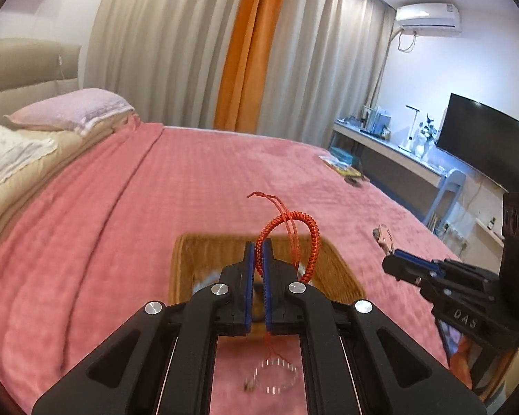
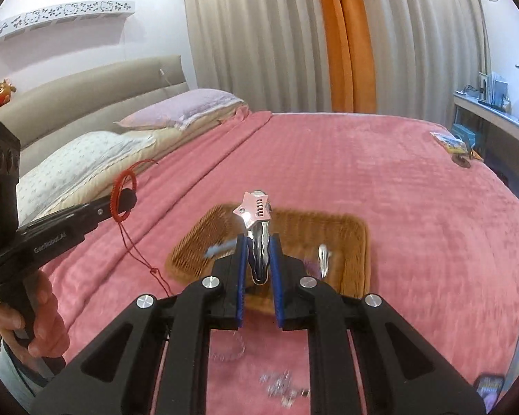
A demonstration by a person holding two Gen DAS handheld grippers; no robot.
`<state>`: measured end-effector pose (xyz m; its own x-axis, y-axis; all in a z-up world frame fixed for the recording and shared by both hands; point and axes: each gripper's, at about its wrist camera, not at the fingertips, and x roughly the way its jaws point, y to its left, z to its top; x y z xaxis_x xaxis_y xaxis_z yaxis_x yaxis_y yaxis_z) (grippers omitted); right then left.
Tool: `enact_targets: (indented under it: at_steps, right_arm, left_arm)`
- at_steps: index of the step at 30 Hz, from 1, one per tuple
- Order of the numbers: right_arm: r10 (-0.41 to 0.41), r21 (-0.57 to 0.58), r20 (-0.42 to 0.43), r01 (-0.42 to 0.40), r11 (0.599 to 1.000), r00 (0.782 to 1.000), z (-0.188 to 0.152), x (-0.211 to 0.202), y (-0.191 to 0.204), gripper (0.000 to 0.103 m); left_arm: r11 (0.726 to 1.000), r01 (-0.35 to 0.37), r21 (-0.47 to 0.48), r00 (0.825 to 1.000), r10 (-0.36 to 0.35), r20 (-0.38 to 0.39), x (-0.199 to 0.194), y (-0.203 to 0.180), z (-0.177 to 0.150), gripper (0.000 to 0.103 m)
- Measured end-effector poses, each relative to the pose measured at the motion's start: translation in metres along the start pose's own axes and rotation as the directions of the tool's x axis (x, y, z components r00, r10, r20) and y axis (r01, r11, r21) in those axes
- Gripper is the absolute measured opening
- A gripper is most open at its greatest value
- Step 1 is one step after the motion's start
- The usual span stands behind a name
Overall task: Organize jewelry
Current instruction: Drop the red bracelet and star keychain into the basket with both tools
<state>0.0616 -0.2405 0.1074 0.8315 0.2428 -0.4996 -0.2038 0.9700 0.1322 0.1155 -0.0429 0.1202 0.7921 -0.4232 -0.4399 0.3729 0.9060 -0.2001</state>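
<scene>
While both grippers hang above the pink blanket [image 1: 190, 180], each is clamped on a piece of jewelry. The left gripper [image 1: 258, 247] pinches a red braided bracelet [image 1: 309, 238], whose loop stands above the fingertips and whose thin cords trail down. The right gripper [image 2: 258, 242] grips a silver hair clip [image 2: 257, 259] topped with a pink star [image 2: 253, 209]. A wicker basket [image 2: 352, 242] sits on the blanket just beyond both grippers; another silver clip [image 2: 323, 259] lies inside it. Near the cameras, a clear bead bracelet [image 1: 276, 373] and small silver pieces [image 2: 283, 385] rest blurred on the blanket.
</scene>
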Motion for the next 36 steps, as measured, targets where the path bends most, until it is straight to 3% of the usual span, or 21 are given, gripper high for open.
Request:
enact_targets:
  at_steps: [4,9,16,22,30,33,35,36]
  right_arm:
    - [-0.008,0.005,-0.020,0.008,1.000,1.000,0.014,0.026,-0.012,0.011]
    - [0.000,0.048,-0.109,0.005,0.999,0.994,0.016,0.079,-0.034,0.011]
    - [0.023,0.120,-0.276,0.011,0.993,0.961,-0.006,0.148,-0.054,0.011]
    - [0.002,0.114,-0.325,0.037,0.993,0.946,-0.017,0.163,-0.057,0.011]
    - [0.000,0.122,-0.355,0.046,0.991,0.935,-0.026,0.166,-0.061,0.011]
    - [0.020,0.142,-0.374,0.036,0.989,0.927,-0.029,0.165,-0.063,0.013]
    - [0.021,0.148,-0.378,0.038,0.988,0.926,-0.031,0.159,-0.063,0.015]
    - [0.023,0.146,-0.370,0.034,0.989,0.929,-0.031,0.153,-0.062,0.015]
  left_arm:
    - [1.000,-0.008,0.003,1.000,0.008,-0.008,0.030,0.002,0.013,0.003]
    - [0.999,-0.042,0.006,0.997,0.042,-0.070,0.078,0.007,0.007,0.003]
    - [0.994,-0.104,-0.018,0.978,0.099,-0.184,0.138,0.027,-0.013,0.003]
    - [0.992,-0.122,-0.019,0.959,0.113,-0.261,0.161,0.035,-0.030,0.003]
    - [0.993,-0.114,0.008,0.945,0.111,-0.307,0.162,0.030,-0.045,0.005]
    - [0.994,-0.104,0.013,0.941,0.102,-0.323,0.156,0.031,-0.049,0.023]
    - [0.996,-0.094,0.003,0.944,0.090,-0.318,0.147,0.032,-0.049,0.042]
    - [0.996,-0.091,-0.007,0.947,0.084,-0.310,0.141,0.032,-0.049,0.044]
